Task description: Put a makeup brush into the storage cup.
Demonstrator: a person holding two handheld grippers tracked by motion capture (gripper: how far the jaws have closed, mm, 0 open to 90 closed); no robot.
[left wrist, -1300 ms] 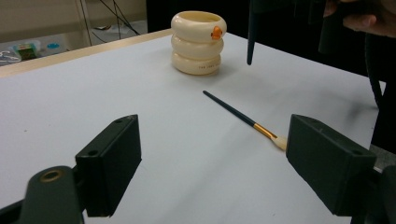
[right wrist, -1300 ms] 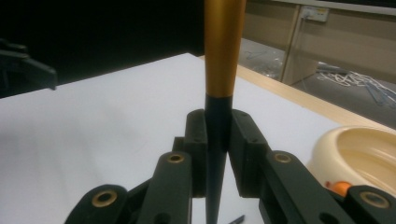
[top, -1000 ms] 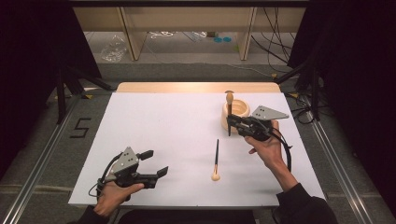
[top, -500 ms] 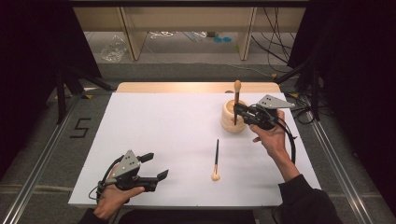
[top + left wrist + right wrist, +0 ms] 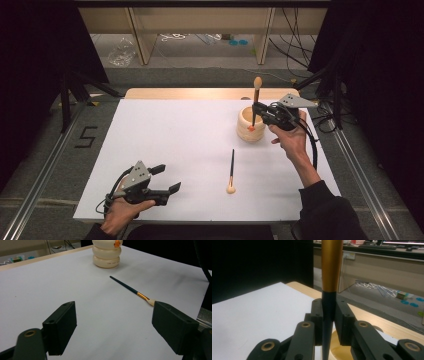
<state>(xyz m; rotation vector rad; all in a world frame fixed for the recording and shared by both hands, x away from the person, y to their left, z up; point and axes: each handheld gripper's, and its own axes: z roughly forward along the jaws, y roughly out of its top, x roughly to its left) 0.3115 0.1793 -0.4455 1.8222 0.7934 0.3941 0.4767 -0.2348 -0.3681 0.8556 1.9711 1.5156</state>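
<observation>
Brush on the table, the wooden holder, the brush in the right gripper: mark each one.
Brush on the table (image 5: 231, 170), high view, mid-handle.
Wooden holder (image 5: 245, 129), high view, front wall.
Brush in the right gripper (image 5: 331, 267), right gripper view, gold ferrule above the fingers.

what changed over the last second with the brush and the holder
The right gripper, shut on the brush throughout, moved away from the person and lifted it higher, bristles up, so its handle tip now hangs above the mouth of the cream holder. Nothing was newly grasped or released. The left gripper stayed open near the table's front edge, and the second brush and the holder lie where they were.
</observation>
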